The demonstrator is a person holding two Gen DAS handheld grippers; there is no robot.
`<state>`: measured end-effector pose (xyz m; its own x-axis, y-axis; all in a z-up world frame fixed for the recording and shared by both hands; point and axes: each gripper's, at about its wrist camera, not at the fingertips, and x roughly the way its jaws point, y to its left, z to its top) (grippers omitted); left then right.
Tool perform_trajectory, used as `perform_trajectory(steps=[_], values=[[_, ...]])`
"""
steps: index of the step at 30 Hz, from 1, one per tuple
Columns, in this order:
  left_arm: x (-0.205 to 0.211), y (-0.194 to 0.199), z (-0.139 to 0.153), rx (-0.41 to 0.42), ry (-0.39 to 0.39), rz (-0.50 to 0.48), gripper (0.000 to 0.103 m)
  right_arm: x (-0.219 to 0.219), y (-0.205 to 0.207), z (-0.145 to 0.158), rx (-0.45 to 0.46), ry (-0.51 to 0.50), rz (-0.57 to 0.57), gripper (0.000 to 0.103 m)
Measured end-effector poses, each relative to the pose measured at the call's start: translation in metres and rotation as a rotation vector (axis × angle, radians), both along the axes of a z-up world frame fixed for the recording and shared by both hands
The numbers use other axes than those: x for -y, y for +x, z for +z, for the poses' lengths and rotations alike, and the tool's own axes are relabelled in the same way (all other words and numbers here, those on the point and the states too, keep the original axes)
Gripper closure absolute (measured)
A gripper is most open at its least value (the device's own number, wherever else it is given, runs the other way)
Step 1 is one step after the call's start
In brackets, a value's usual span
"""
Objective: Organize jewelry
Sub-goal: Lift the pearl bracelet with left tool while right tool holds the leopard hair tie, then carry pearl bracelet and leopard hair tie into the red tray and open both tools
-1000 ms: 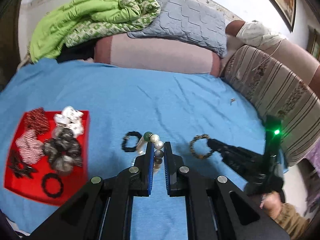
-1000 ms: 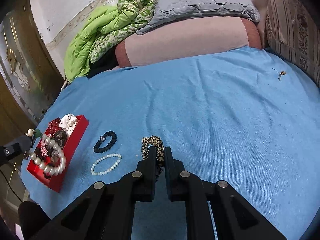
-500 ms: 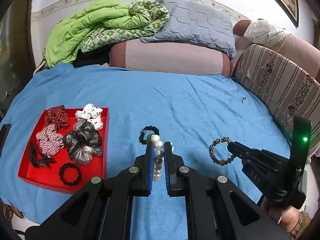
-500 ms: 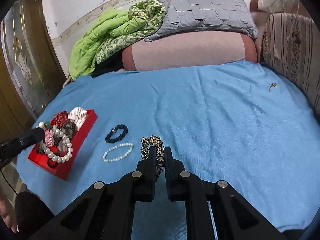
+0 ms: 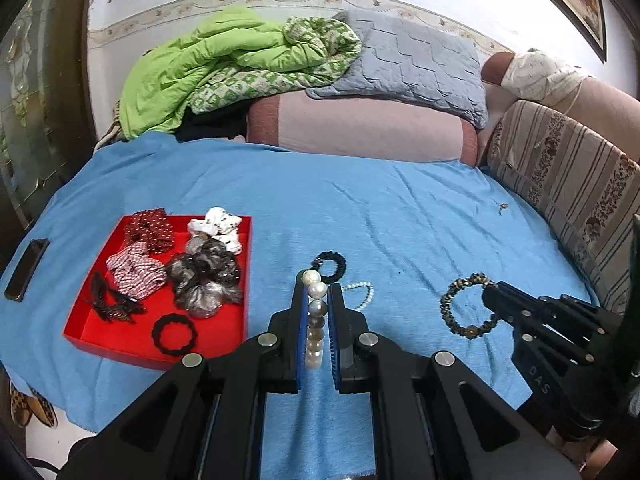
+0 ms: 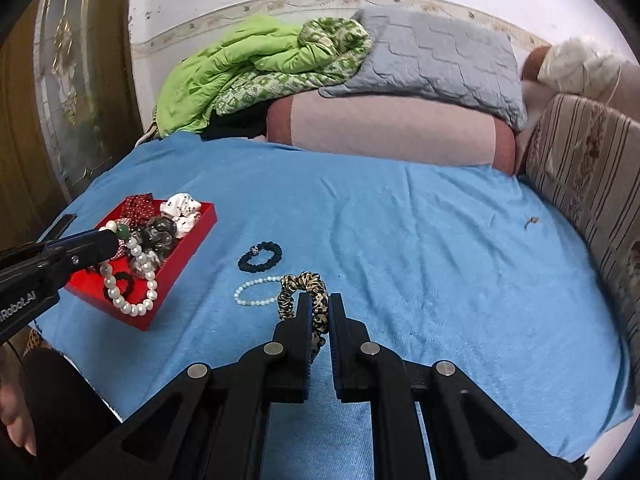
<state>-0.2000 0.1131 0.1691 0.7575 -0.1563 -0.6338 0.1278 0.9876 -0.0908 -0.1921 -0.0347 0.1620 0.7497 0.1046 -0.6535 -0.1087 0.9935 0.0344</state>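
The left gripper [image 5: 318, 292] is clamped narrow on a large-bead pearl bracelet [image 5: 314, 320], whose loop hangs from the tips over the near right part of the red tray [image 6: 182, 258] in the right wrist view. The right gripper [image 6: 319, 306] is pinched narrow on a leopard-print scrunchie [image 6: 306, 292], lifted off the blue bedspread [image 5: 360, 208]. In the left wrist view the tray sits at about 9 o'clock from the gripper tips; it holds several scrunchies, among them a red dotted one [image 5: 149, 229], a white one [image 5: 219, 224] and a grey sheer one [image 5: 206, 276], with a black hair tie [image 5: 174, 334] at its near edge. Just past the tips, at 12 to 1 o'clock, a black beaded bracelet [image 5: 330, 266] and a small white pearl bracelet [image 5: 362, 294] lie on the bedspread outside the tray. A phone [image 5: 26, 270] lies at the bedspread's left edge.
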Motion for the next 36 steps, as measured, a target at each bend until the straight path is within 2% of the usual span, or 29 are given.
perform_trajectory(steps=[9,20,36], values=[[-0.017,-0.008,0.001,0.013,0.029,0.067,0.094,-0.015,-0.005,0.011,-0.002,-0.053,-0.003,0.094],[-0.033,-0.008,-0.001,0.019,0.080,0.156,0.094,-0.037,-0.004,0.028,0.027,-0.057,0.048,0.094],[-0.070,-0.002,-0.007,0.004,0.065,0.224,0.094,-0.081,0.007,0.033,0.020,-0.045,0.122,0.094]])
